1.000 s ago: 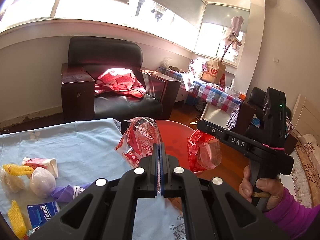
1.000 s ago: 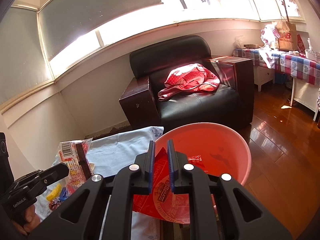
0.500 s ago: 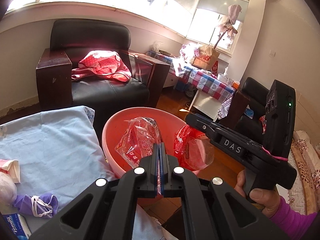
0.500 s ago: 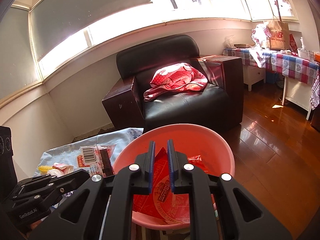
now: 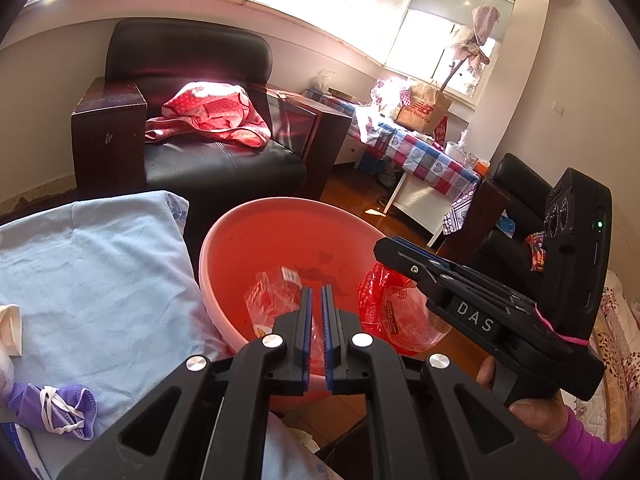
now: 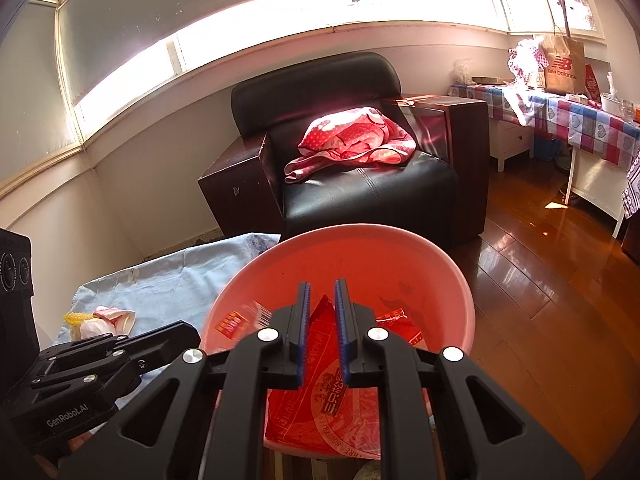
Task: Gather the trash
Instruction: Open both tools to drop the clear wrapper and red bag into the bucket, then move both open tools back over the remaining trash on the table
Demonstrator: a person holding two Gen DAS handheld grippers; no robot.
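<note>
A pink basin [image 5: 224,240] [image 6: 460,280] stands beside the blue-clothed table. My left gripper [image 5: 316,300] is over its near rim, jaws slightly apart and empty; the clear red-printed wrapper [image 5: 272,292] [image 6: 240,320] lies in the basin below it. My right gripper [image 6: 321,298] [image 5: 386,245] is over the basin and holds a red snack bag [image 6: 332,392] [image 5: 388,312] between its fingers, hanging below the jaws.
On the blue cloth [image 5: 92,272] lie a purple mask [image 5: 60,404], a white wrapper [image 5: 10,328] and a yellow piece [image 6: 74,317]. A black armchair [image 5: 192,132] with a red cloth stands behind. A checked table [image 5: 424,152] is at right; wooden floor around.
My left gripper moved over the basin, opened a little and let the clear wrapper drop into it. My right gripper keeps the red bag above the basin.
</note>
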